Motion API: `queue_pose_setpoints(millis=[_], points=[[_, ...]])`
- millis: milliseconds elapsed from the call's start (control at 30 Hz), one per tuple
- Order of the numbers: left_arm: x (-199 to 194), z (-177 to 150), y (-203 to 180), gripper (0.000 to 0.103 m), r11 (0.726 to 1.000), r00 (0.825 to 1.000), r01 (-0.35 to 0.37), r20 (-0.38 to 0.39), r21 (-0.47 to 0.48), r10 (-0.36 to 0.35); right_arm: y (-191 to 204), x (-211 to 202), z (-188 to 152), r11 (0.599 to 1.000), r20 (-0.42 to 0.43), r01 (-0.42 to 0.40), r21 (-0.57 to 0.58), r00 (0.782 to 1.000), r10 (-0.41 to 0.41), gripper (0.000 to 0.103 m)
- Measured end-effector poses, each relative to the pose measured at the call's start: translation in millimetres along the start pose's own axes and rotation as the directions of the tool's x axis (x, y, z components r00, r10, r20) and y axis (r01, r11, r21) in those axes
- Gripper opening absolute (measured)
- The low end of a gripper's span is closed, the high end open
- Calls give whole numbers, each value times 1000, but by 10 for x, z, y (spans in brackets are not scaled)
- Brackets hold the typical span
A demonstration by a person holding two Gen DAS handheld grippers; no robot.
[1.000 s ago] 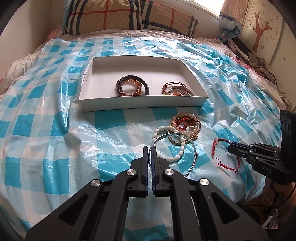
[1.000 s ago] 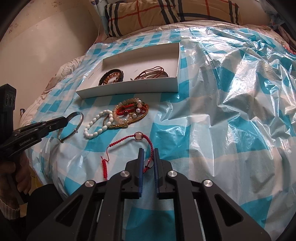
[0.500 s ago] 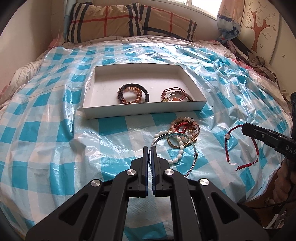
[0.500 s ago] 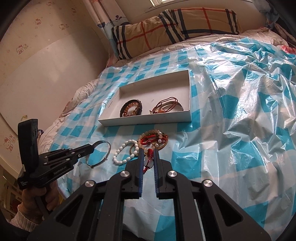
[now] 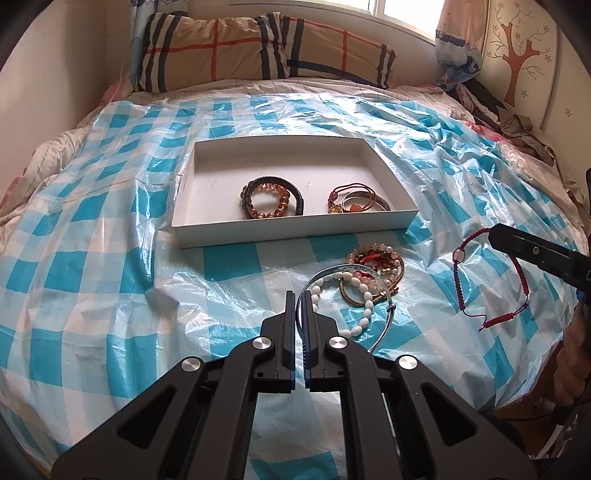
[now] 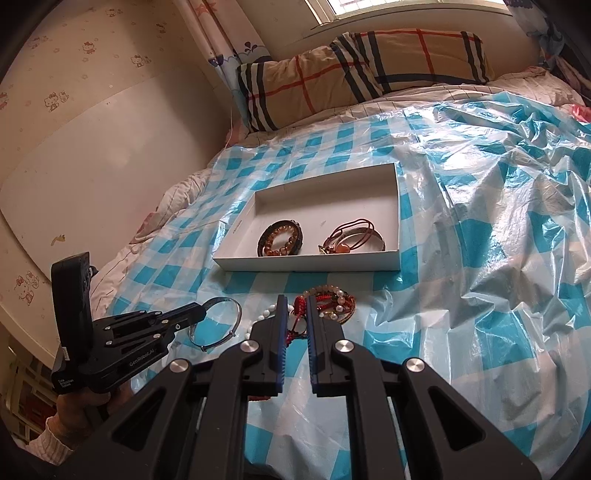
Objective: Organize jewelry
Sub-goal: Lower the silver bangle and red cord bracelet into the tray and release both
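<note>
Bangle (image 5: 384, 295) (silver) pinched in left hand-held gripper (image 5: 300, 295).

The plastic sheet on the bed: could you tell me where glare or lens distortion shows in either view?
Right wrist view: strong white glare on the crumpled plastic sheet. Left wrist view: milder sheen, window blown out; fisheye bends the white box edges in both.

"GenRobot.AI" stands on the left gripper (image 6: 202, 314); smaller label below perhaps "Data".
</note>
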State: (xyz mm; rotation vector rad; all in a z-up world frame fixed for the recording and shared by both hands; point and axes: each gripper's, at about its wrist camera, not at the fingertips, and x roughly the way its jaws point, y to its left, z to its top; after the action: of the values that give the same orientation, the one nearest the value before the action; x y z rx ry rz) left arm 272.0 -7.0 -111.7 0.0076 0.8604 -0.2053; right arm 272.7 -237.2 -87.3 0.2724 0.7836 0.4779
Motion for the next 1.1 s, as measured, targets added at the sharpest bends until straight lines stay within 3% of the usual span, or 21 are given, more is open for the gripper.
queue_pose_setpoints(millis=[967, 1100], points=[[721, 948, 143, 3, 999, 995, -38, 86, -38, 41, -107, 809, 874, 1000, 173, -2, 0, 985, 2, 11], [809, 1029, 110, 3, 998, 994, -46, 96, -33, 49, -188, 985, 909, 999, 178, 30, 9, 984, -32, 11]])
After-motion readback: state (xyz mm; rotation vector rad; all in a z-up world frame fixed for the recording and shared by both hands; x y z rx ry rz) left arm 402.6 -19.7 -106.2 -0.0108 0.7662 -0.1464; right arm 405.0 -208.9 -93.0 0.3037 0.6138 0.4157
